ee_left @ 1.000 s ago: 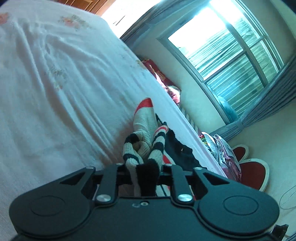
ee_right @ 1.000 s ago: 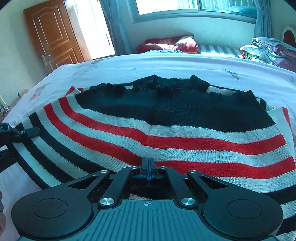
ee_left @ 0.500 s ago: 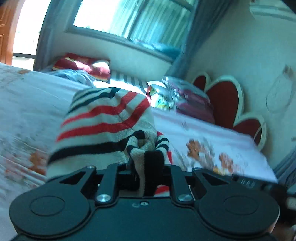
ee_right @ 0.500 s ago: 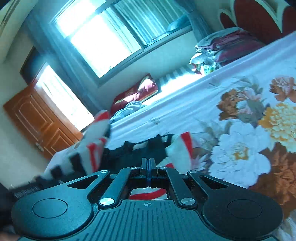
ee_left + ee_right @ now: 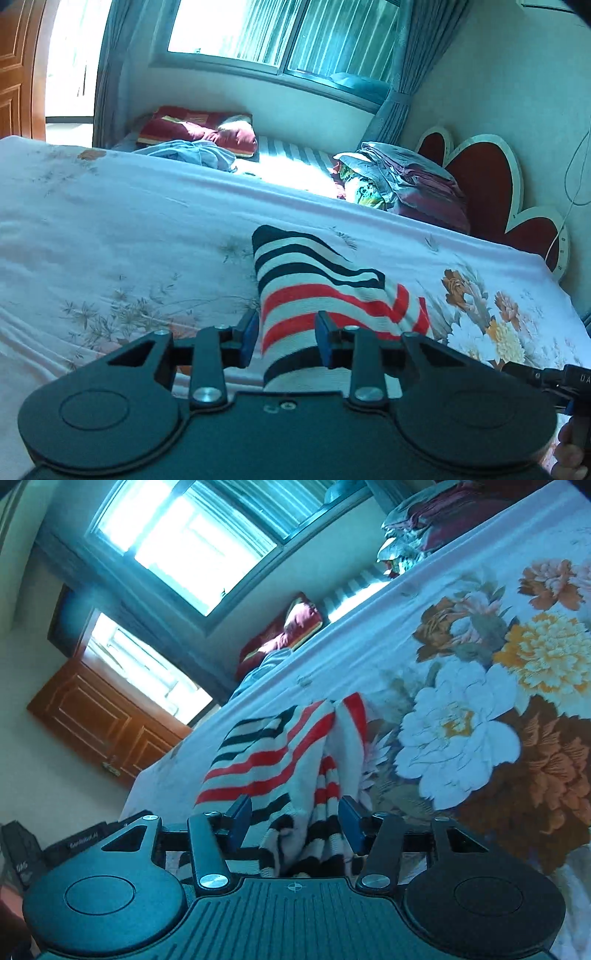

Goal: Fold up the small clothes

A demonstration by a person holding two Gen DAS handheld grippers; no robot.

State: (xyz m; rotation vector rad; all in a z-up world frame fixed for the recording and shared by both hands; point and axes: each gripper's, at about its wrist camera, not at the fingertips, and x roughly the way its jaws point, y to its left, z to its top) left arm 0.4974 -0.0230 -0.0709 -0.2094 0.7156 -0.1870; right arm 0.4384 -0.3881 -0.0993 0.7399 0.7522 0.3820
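A small knit sweater with red, black and white stripes (image 5: 314, 295) lies bunched on the floral bed sheet (image 5: 110, 240). My left gripper (image 5: 284, 334) is open, its blue pads on either side of the sweater's near end. In the right wrist view the same sweater (image 5: 280, 760) lies folded over in a heap. My right gripper (image 5: 295, 819) is open too, with the fabric lying loose between its pads. The right gripper's body shows at the lower right edge of the left wrist view (image 5: 554, 376).
A red pillow (image 5: 199, 125) and blue cloth (image 5: 192, 153) lie beyond the bed under the window. A pile of folded bedding (image 5: 402, 181) sits by the red headboard (image 5: 487, 181). A wooden door (image 5: 99, 723) stands at the left.
Both grippers were shut on the sweater and carried it across the bed. Now both have opened and the sweater rests on the sheet.
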